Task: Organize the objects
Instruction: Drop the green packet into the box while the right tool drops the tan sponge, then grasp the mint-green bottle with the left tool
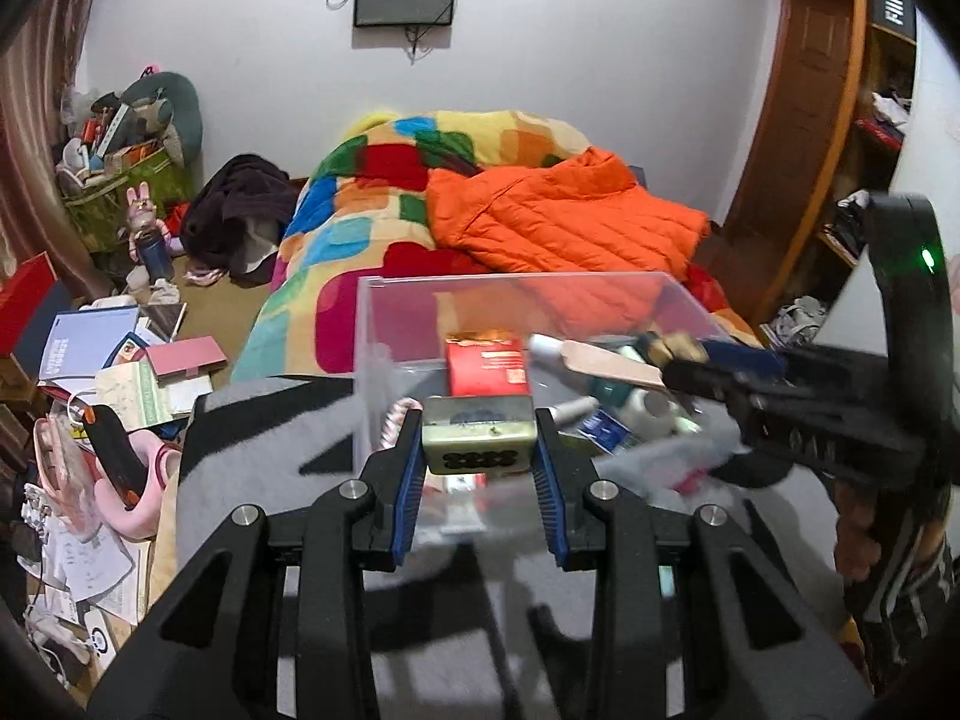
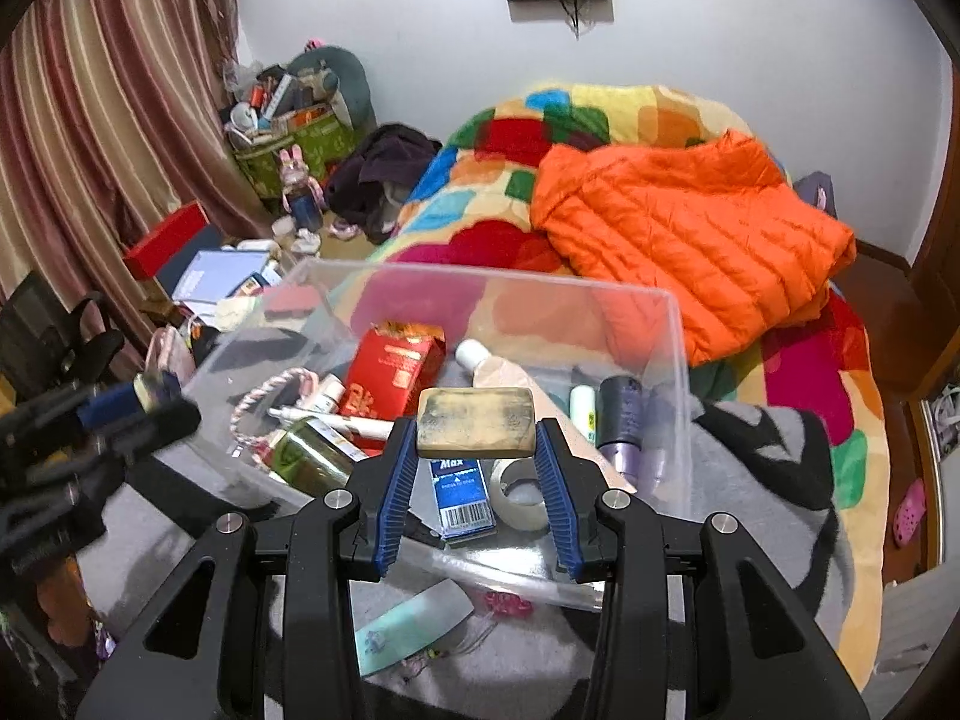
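Observation:
A clear plastic bin [image 1: 384, 324] [image 2: 672, 360] stands on a grey and black blanket on the bed. It holds a red box [image 2: 393, 375], tubes, bottles, a tape roll [image 2: 519, 495] and a blue Max box [image 2: 462, 489]. My left gripper [image 1: 478, 444] is shut on a green-gold tin [image 1: 478, 435] at the bin's near wall. My right gripper [image 2: 476, 450] is shut on a worn tan tin lid [image 2: 476, 423] above the bin's contents. In the left wrist view the right gripper [image 1: 708, 369] shows over the bin; in the right wrist view the left gripper [image 2: 150, 405] shows at the left.
A colourful quilt [image 1: 372, 192] and an orange puffer jacket [image 2: 690, 228] lie on the bed behind the bin. Books, papers and bags clutter the floor [image 1: 120, 360] at the left. A mint card [image 2: 414, 624] lies on the blanket before the bin. A wooden shelf [image 1: 840, 150] stands right.

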Available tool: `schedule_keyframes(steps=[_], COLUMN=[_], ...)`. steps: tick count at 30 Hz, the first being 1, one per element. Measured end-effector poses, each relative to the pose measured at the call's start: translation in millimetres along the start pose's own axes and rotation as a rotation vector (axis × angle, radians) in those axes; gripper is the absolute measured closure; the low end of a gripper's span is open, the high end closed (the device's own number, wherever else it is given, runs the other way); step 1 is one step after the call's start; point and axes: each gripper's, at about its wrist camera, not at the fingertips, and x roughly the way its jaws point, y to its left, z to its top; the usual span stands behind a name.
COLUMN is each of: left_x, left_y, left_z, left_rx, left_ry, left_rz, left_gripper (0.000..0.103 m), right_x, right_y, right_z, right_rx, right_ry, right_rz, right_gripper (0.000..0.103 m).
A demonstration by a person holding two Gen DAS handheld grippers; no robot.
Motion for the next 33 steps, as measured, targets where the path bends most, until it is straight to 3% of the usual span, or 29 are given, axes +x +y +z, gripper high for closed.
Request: schedule_keyframes(steps=[7,11,19,23,33], left_x=[26.0,15.8,-17.2,-24.4,-12.8], left_y=[10.0,6.0,-16.4,-27.5,-39.3], left_z=[4.8,1.7,-6.5,-18.8,-54.2], left_rx=[-0.014,-0.011,0.049,0.071,0.101], left_ry=[0.052,0.025,-0.037,-0.032,0.045], left_rz=[0.018,-0.013,-0.050,-0.084,-0.095], left_gripper=[0.069,0.063,0.050,0.049,0.049], right_x=[15.4,6.1,-34.7,-48.9,-23.2], right_y=[4.6,6.9,-1.1,-7.0,-10.5], right_z=[-6.1,-8.3,-19.4,-32.5,-71.3], right_rx=[-0.018,-0.031,-0.007,0.005,0.046], right_ry=[0.048,0.038,-0.041,-0.056,0.045], right_rz=[0.001,0.022,0.045,0.027,0.003], right_gripper=[0.066,0.058,0.057,0.057,0.061])
